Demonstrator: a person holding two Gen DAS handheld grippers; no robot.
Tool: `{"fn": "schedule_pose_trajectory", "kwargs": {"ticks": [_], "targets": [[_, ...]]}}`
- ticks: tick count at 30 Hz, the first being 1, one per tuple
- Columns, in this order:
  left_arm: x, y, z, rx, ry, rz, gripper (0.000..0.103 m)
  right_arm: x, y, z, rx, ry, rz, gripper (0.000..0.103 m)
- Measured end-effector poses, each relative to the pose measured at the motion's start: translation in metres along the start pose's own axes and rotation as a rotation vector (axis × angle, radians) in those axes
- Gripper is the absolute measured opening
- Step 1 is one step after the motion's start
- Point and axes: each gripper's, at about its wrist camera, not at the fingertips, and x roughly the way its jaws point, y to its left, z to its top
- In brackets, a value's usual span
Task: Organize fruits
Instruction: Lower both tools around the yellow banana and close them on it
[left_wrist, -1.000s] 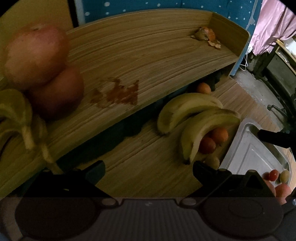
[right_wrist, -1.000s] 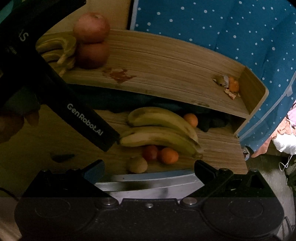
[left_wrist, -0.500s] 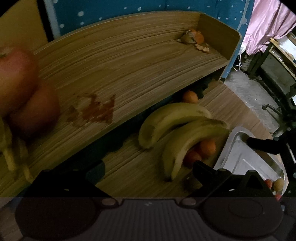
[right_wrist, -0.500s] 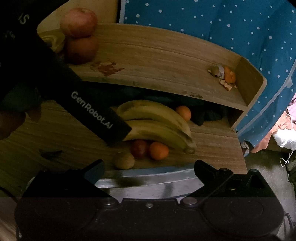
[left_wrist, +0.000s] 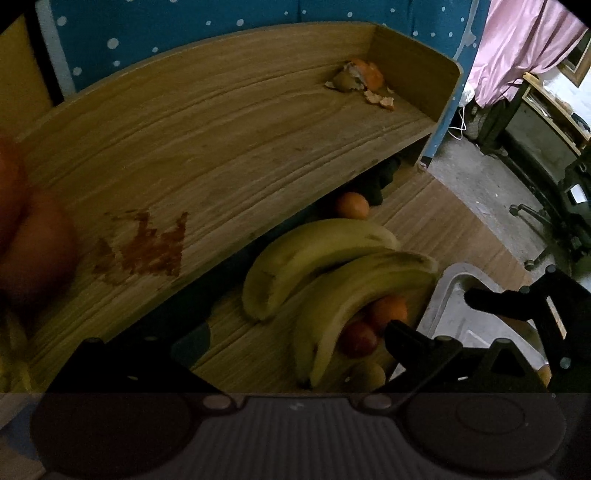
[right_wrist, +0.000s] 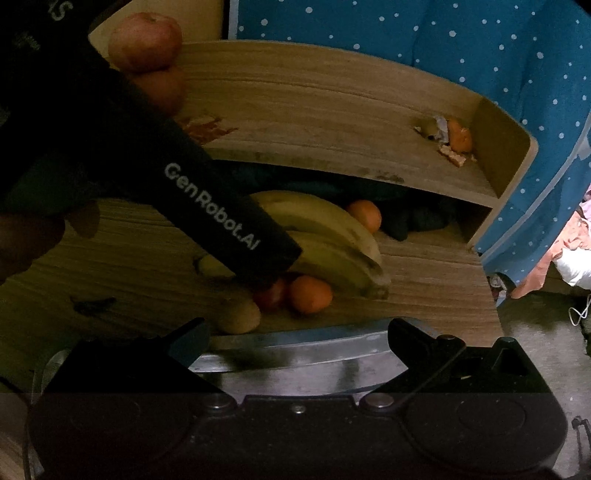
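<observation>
Two yellow bananas (left_wrist: 332, 266) lie on the lower wooden board, over an orange (left_wrist: 389, 310), a red fruit (left_wrist: 358, 338) and a kiwi (left_wrist: 367, 373). My left gripper (left_wrist: 295, 332) is open just above the near banana's stem end, holding nothing. In the right wrist view its black body (right_wrist: 207, 199) reaches over the bananas (right_wrist: 332, 236) and hides their left ends. My right gripper (right_wrist: 297, 328) is open over the metal tray's rim (right_wrist: 295, 354), just short of the kiwi (right_wrist: 238, 315), red fruit (right_wrist: 271, 295) and orange (right_wrist: 310, 293).
Another orange (right_wrist: 364, 214) sits behind the bananas, under the raised wooden shelf (left_wrist: 240, 140). On that shelf are two stacked apples (right_wrist: 146, 40) at the left, a brown stain (left_wrist: 144, 247) and orange peel (left_wrist: 358, 75) at the right. Blue dotted cloth (right_wrist: 406, 37) hangs behind.
My left gripper has swung right and down toward the bananas; the shelf apples have slid to the left edge of its view. The right gripper has stayed near the tray rim, slightly closer.
</observation>
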Motion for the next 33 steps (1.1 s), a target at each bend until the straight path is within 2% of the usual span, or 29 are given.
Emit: {"fn": "schedule_pose_trajectory", "kwargs": {"ticks": [5,11,17,22,25,29,33], "targets": [[0.003,0.0,0.002,0.005,0.008,-0.004,0.102,0.004,0.0,-0.001,0.006,0.0,0.014,0.102],[0.005,0.004,0.001,0.0,0.013,-0.015,0.1,0.007,-0.002,-0.001,0.015,-0.011,-0.006,0.093],[0.009,0.004,0.002,-0.004,0.024,-0.029,0.082,0.008,-0.006,0.002,0.019,-0.026,0.003,0.088],[0.01,0.006,0.002,-0.008,0.029,-0.041,0.065,0.006,-0.006,0.004,0.021,-0.027,0.011,0.076],[0.013,0.007,0.002,-0.012,0.036,-0.044,0.06,0.003,-0.01,0.005,0.039,-0.038,-0.006,0.075],[0.016,0.007,0.003,-0.013,0.04,-0.053,0.06,0.005,-0.016,0.004,0.047,-0.026,-0.028,0.07],[0.019,0.005,0.005,-0.007,0.038,-0.056,0.06,0.012,-0.019,0.004,0.058,-0.012,-0.027,0.055]]}}
